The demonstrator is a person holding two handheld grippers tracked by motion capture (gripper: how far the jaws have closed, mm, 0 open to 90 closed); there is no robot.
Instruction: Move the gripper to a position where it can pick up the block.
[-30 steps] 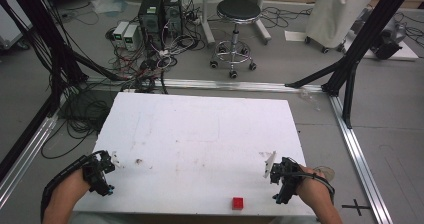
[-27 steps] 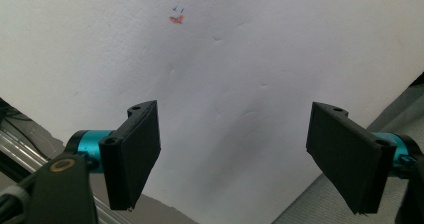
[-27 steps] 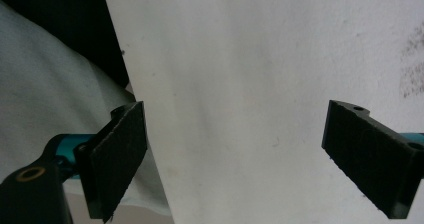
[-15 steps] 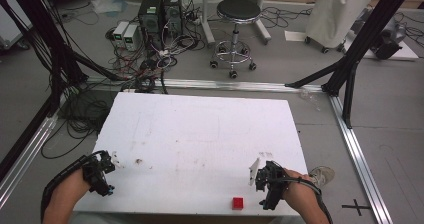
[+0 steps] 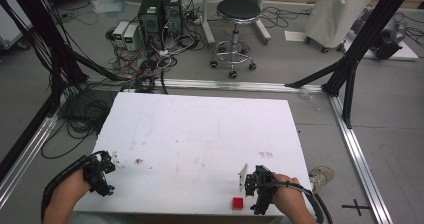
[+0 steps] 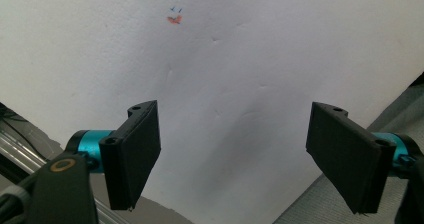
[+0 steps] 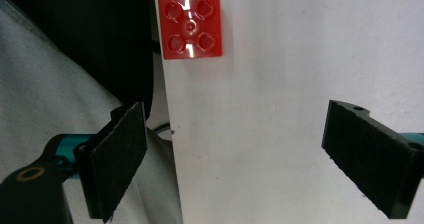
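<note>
Red brick point(image 7: 190, 25): 1 piece, 4 studs up, flat on the white table point(image 5: 200, 134) at its near edge, right of centre. In the high view the red brick point(image 5: 237, 203) sits just left of my right gripper point(image 5: 254, 185) and slightly nearer; not touching.

In the right gripper view the brick lies ahead of my jaws and toward the left one, hard against the table edge, with my clothing beyond that edge. Right jaws spread wide, nothing between them.

Step in hand, as I judge it: approach for the pick. Next move calls for carrying the right gripper forward along its own axis and a little toward the left jaw, so the brick comes between the pads, then lowering and closing on 2 opposite flat sides. Risk: the brick is at the edge and a nudge could push it off.

Left gripper point(image 5: 102, 171) idles at the near left corner, well apart. Its jaws are also spread, empty, over bare table with a small orange mark point(image 6: 174, 19) far ahead.
</note>
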